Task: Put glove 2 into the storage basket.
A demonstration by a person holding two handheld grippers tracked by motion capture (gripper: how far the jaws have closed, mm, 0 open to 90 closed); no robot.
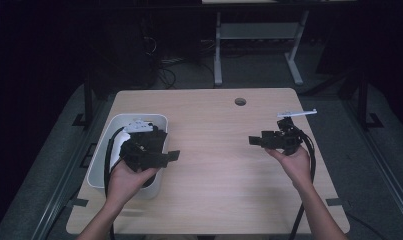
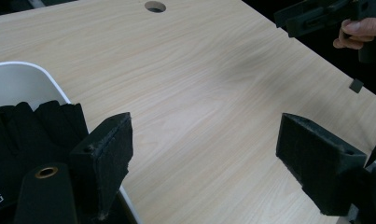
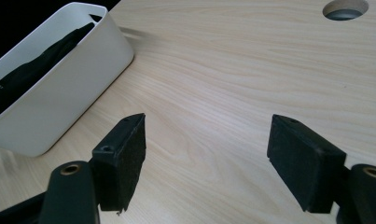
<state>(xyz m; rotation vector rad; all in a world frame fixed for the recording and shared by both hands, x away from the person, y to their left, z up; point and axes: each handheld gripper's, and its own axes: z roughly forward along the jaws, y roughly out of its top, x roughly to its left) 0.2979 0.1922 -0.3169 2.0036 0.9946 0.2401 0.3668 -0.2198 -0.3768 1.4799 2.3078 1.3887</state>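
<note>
One rounded white plastic bin [image 1: 101, 150] holds black fabric [image 2: 31, 121]. The left gripper [image 1: 173, 156] hovers released at its rim; the right gripper [image 1: 253, 140], also released, hangs well apart over one wood-grain table [image 1: 214, 190].

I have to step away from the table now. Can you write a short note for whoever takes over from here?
Left tongs: open, empty, held at the near right edge of the white bin.
Right tongs: open, empty, above bare table on the right side.
Things: black fabric, glove-like, lies inside the bin; the exact item is hard to tell.
Done: nothing lies out on the tabletop.
Left: probably to pick the fabric out of the bin, likely with the left tongs.
</note>
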